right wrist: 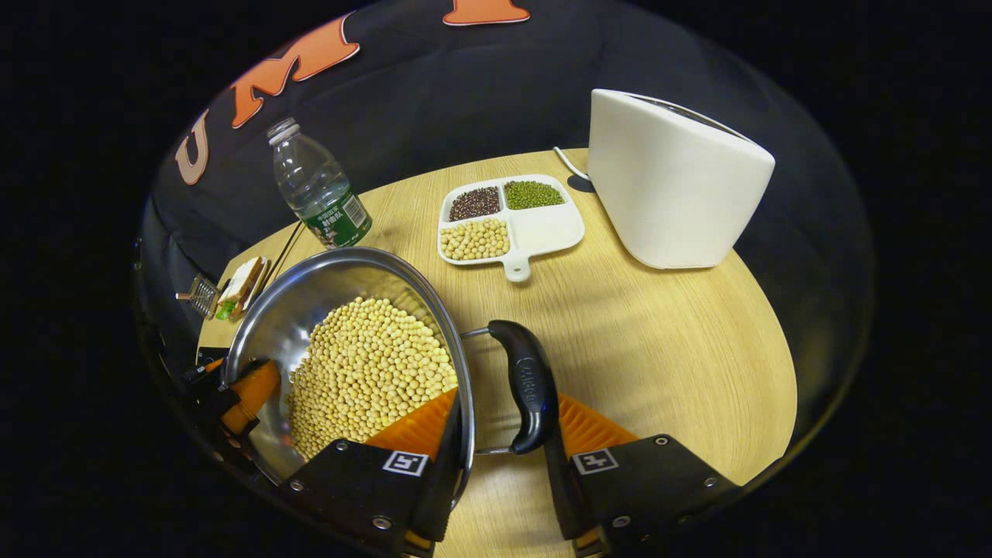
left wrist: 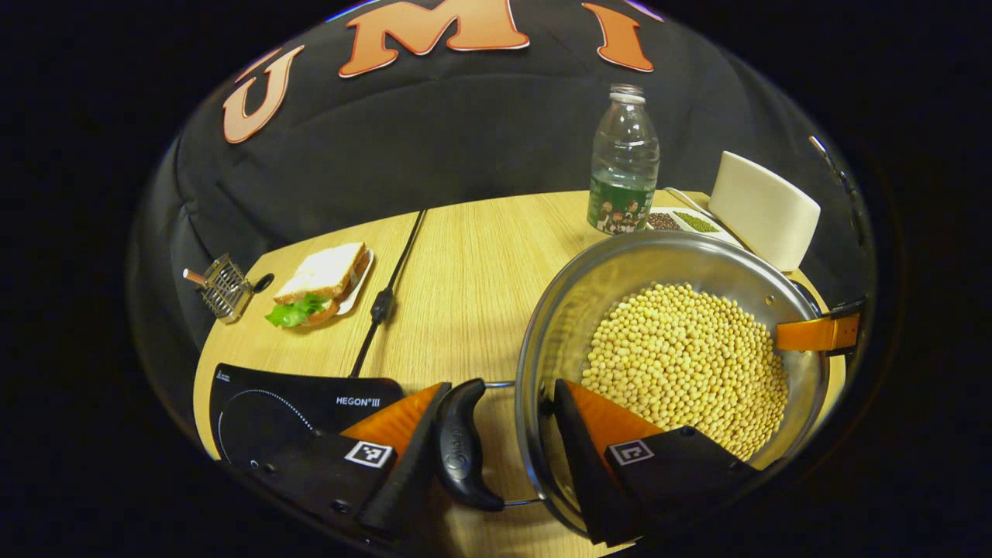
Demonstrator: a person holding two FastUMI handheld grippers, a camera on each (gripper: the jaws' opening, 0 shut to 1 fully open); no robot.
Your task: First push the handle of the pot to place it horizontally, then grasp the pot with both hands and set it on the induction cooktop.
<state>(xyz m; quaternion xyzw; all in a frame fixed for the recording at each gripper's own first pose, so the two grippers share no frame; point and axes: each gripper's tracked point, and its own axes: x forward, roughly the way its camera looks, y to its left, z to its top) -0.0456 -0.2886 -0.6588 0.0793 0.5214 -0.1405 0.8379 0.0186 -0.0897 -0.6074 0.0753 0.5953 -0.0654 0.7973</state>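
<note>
Jaws of the left gripper [left wrist: 502, 387] are clenched across one side of the pot [left wrist: 573, 310]: one finger lies against the outside of the black left handle [left wrist: 465, 446], the other stands inside the steel wall, and its lower part is cut off by the view's edge. The right gripper [right wrist: 508, 403] grasps the opposite side in the same way, with one finger inside the rim and one against the outside of the black right handle [right wrist: 527, 384]. Both handles lie level, each on two wire arms. Soybeans [left wrist: 686, 364] cover the pot's floor, so its bottom is hidden, and whether it rests on the table [left wrist: 465, 271] or is held clear of it cannot be told. At the far rim in each view an orange finger [left wrist: 810, 335] of the opposite gripper reaches in; the rest of that gripper is dark and hard to make out. The induction cooktop [left wrist: 263, 403] lies just beside the pot on the left gripper's outer side, apart from it, partly covered by that gripper. Farther off are a black cable [left wrist: 387, 287], a sandwich [left wrist: 322, 283] on a small plate, and a small wire rack [left wrist: 225, 288] at the table edge. A clear bottle [left wrist: 624, 167] stands behind the pot. A divided dish [right wrist: 535, 232] of three kinds of beans lies near a white appliance [right wrist: 674, 186].
</note>
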